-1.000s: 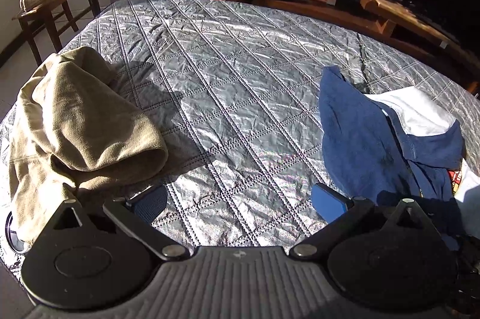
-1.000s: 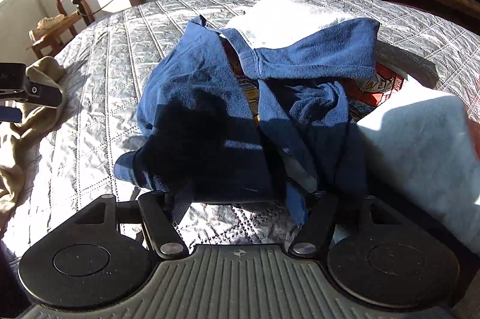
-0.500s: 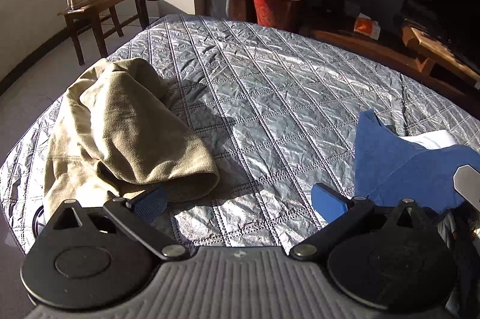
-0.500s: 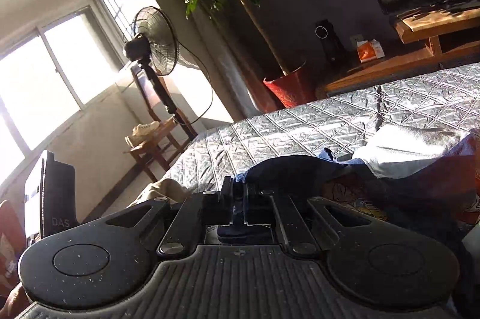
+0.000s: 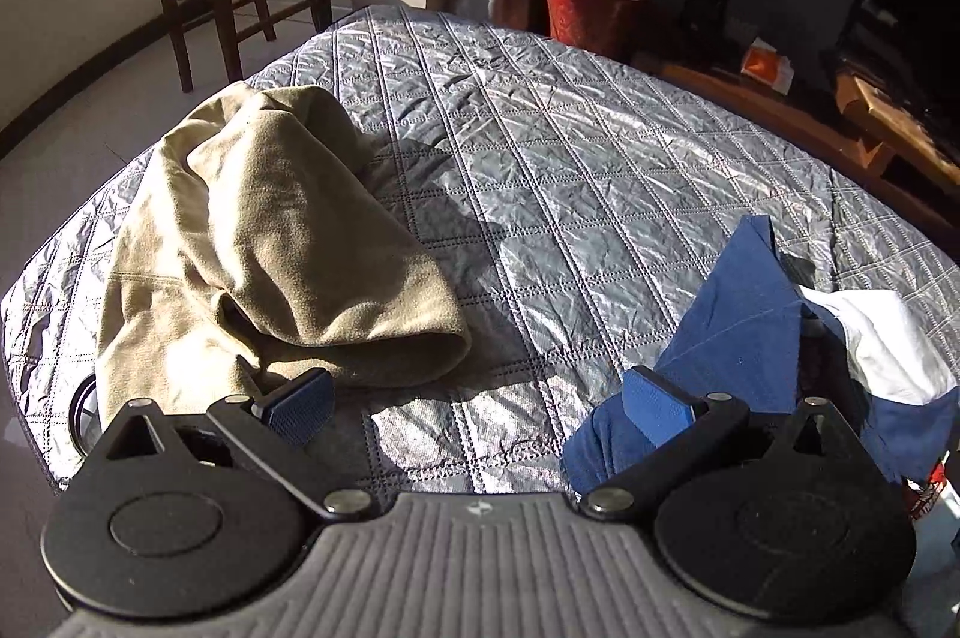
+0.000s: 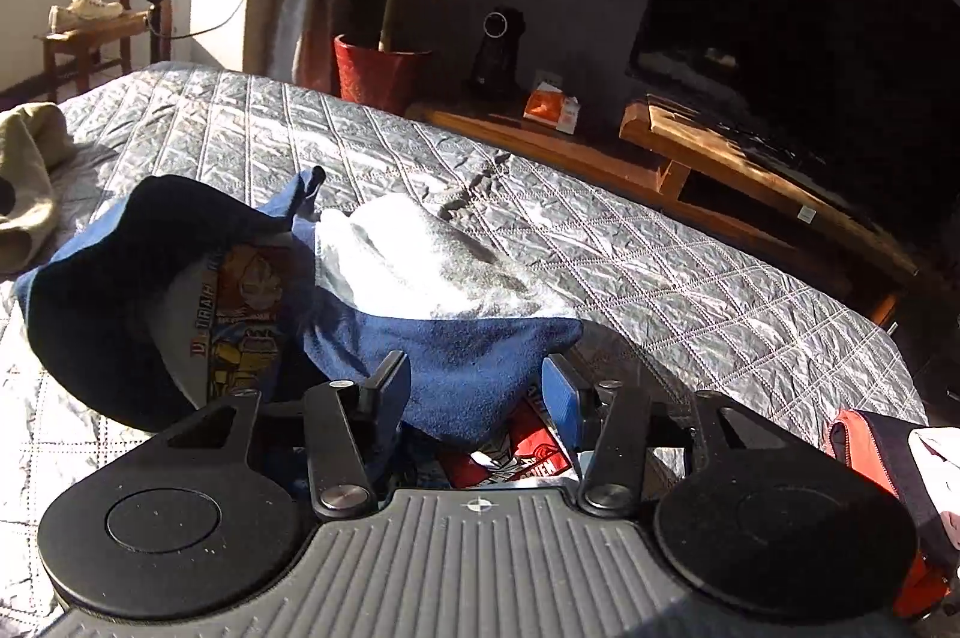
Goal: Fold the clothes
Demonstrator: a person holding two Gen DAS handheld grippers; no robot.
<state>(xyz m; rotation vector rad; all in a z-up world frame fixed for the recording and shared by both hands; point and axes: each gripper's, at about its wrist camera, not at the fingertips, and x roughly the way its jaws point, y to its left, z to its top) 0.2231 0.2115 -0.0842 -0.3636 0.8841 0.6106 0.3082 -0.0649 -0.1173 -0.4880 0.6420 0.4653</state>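
Right gripper [image 6: 477,392] has risen (opening) over blue garment [image 6: 456,368].

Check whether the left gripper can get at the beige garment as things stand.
Probably yes: the left gripper is open and empty, and the beige garment lies uncovered on the quilted bedspread beside its left finger, with nothing between them.

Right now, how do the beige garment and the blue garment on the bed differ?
The beige garment lies alone near the quilt's left edge; the blue garment is draped over a white piece and a printed shirt. No claw is at the beige one; the blue one bulges between the right claw's opening jaws. Both are crumpled, unfolded.
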